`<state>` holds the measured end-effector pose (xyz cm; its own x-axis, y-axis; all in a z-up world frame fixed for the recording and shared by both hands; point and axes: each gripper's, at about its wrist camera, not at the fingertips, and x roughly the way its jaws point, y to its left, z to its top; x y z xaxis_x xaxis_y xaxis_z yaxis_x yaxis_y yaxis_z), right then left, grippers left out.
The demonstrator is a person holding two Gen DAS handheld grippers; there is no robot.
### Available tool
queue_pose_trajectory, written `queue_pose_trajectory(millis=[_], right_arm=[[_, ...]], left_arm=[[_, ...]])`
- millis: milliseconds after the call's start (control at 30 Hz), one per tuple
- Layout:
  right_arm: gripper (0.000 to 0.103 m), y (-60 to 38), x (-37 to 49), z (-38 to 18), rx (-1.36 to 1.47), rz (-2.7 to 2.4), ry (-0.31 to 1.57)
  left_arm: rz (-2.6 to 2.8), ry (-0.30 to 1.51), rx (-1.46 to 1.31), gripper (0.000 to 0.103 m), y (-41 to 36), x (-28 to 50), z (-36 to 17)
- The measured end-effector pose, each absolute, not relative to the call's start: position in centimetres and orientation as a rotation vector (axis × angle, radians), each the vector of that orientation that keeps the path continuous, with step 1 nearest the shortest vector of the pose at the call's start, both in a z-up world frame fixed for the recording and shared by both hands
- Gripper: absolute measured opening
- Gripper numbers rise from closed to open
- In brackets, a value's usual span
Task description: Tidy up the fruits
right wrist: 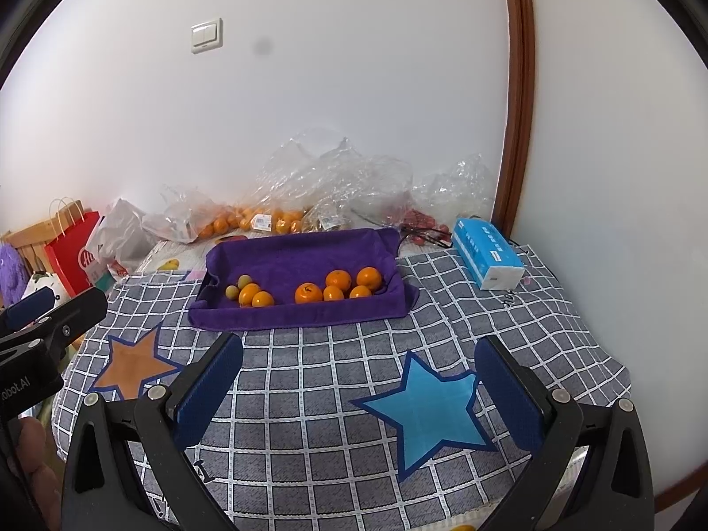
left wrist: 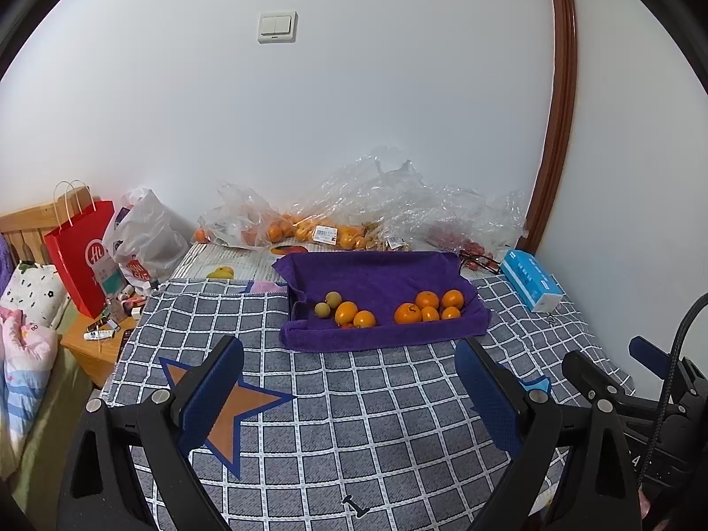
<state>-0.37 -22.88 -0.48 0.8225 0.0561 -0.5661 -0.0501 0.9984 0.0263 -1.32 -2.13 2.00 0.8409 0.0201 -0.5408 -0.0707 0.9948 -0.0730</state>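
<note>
The oranges (left wrist: 428,307) sit in two clusters in the purple-towel tray (left wrist: 376,274) on the checkered desk (left wrist: 376,420), two small greenish fruits (left wrist: 327,304) beside the left cluster (sorting looks largely done). Bagged fruit (left wrist: 305,228) waits behind. Left gripper (left wrist: 349,391) and right gripper (right wrist: 358,387) hover released, grasping nothing.

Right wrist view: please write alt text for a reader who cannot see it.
The open right gripper hovers over a grey checked cloth with star patches, facing a purple towel-lined tray holding oranges in two groups. Fruit bags lie behind; a blue tissue pack sits right.
</note>
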Motion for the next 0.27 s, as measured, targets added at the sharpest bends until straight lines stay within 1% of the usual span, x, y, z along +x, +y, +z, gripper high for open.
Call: queue_pose_trajectory(millis=[267], right_arm=[[0.103,-23.09,-0.37,-0.65,0.019,0.054,0.602]], left_arm=[[0.049,0.565,-0.096,0.097,-2.16,-1.51,1.87]])
